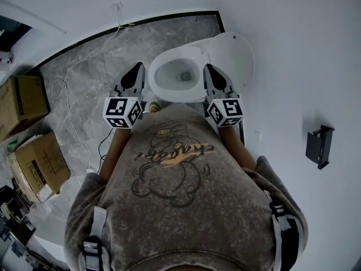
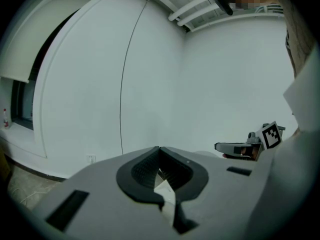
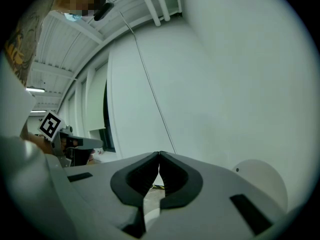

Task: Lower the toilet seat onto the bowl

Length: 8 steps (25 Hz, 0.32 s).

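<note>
In the head view the white toilet bowl (image 1: 169,66) stands against the wall straight ahead. Its raised lid and seat (image 1: 232,52) lean back to the right, and a round white edge of them (image 3: 262,180) shows in the right gripper view. My left gripper (image 1: 139,66) hovers at the bowl's left side, and its jaws are shut with nothing between them (image 2: 159,149). At the bowl's right side, just before the raised part, my right gripper (image 1: 207,67) is shut and empty too (image 3: 159,154). Neither gripper touches the toilet.
Two cardboard boxes (image 1: 20,101) (image 1: 40,164) sit on the grey marble floor at the left. A white cable (image 1: 69,97) trails across the floor. A black holder (image 1: 319,146) is fixed to the white wall at the right.
</note>
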### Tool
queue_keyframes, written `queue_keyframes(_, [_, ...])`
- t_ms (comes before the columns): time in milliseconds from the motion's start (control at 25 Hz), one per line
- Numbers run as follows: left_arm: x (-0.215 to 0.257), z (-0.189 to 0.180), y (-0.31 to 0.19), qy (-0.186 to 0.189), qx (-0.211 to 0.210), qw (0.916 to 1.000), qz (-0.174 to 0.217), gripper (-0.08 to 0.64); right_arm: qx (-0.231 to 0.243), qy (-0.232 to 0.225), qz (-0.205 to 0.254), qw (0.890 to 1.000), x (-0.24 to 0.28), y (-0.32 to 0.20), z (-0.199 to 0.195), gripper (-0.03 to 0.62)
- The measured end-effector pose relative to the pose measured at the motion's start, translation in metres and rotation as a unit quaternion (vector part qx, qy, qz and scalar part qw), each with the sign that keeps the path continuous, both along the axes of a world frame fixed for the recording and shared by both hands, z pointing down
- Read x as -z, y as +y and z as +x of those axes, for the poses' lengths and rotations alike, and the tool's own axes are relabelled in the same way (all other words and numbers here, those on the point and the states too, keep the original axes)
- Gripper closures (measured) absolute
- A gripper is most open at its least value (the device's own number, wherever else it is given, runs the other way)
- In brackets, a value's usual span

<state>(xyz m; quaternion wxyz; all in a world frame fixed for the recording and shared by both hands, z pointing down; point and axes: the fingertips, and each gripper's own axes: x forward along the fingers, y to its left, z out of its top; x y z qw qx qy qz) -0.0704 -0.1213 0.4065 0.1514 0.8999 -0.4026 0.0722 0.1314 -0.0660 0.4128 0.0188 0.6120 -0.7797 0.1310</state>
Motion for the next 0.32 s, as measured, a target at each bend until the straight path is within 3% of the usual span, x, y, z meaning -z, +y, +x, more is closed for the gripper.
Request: queue_keyframes(320, [-0.0024, 0.0014, 0.0013, 0.002, 0.002, 1.0000, -0.006, 0.551, -0.002, 0.002, -0.003, 1.000, -0.0002, -0.0002, 0.0038, 0.565])
